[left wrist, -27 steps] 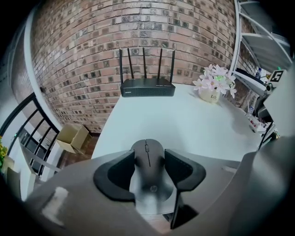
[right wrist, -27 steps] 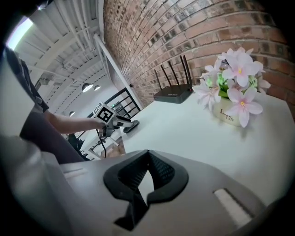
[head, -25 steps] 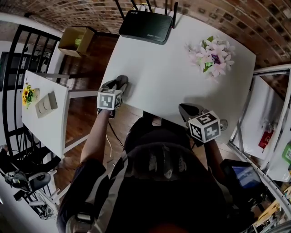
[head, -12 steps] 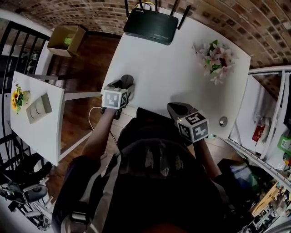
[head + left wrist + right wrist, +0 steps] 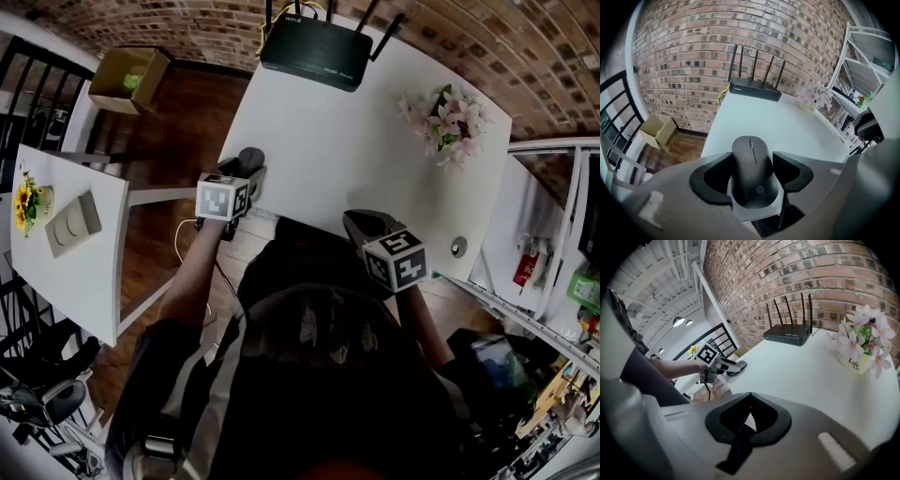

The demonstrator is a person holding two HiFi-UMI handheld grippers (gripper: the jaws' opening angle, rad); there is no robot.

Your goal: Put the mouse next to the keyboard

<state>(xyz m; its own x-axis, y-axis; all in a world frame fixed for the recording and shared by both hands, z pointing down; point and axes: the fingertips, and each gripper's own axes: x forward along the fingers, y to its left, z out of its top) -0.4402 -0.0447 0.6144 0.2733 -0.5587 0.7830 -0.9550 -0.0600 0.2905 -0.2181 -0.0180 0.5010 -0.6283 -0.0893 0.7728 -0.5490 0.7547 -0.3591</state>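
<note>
R gripper (image 5: pixel 747 418) has slid left along the table's near edge vs 1 s ago. L gripper (image 5: pixel 246 173) jaws have just been opening. Far left, cardboard box (image 5: pixel 127 75) on wood floor. L gripper's jaws stand apart w/ black mouse (image 5: pixel 751 164) between them, unclamped, a gap on its right side. Mouse lies flat at near-left corner of white table (image 5: pixel 356 150), nose pointing far. Black router (image 5: pixel 314 52) at far edge. R gripper's jaws are together, nothing in them, over near edge. Pink flower pot (image 5: pixel 452 122) sits far right.
</note>
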